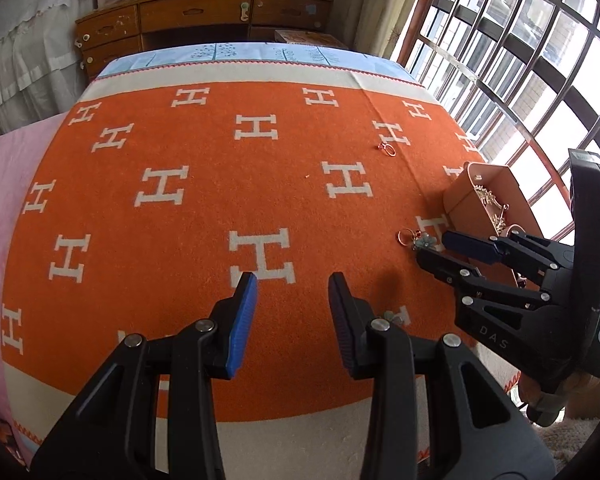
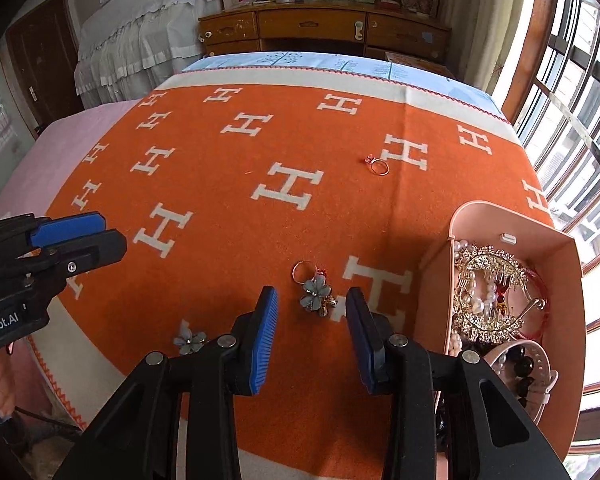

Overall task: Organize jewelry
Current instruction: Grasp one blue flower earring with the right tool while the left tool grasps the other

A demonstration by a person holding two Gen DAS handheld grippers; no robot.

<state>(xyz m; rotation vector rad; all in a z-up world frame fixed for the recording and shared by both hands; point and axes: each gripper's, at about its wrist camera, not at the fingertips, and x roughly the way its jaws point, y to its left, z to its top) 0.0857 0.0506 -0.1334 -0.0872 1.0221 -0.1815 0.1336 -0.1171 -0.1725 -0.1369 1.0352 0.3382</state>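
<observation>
On the orange blanket [image 2: 228, 208] lies a pale blue flower brooch [image 2: 316, 295] with a gold ring [image 2: 302, 270] touching it. It sits just ahead of my right gripper [image 2: 311, 297], in line with the gap between the open blue pads, which do not touch it. A second small flower [image 2: 189, 341] lies to the left, and a lone gold ring [image 2: 378, 165] lies farther off. The pink box [image 2: 500, 220] at right holds a crystal comb, pearls and beads. My left gripper [image 1: 292, 284] hangs open over bare blanket, holding nothing. In its view the right gripper [image 1: 432, 247] is beside the brooch [image 1: 416, 240].
The blanket covers a bed, whose edge runs close below both grippers. A barred window [image 1: 520, 60] lines the right side, close behind the pink box [image 1: 480, 184]. A wooden dresser [image 2: 320, 28] stands beyond the far end. The left gripper [image 2: 112, 236] shows at the right wrist view's left edge.
</observation>
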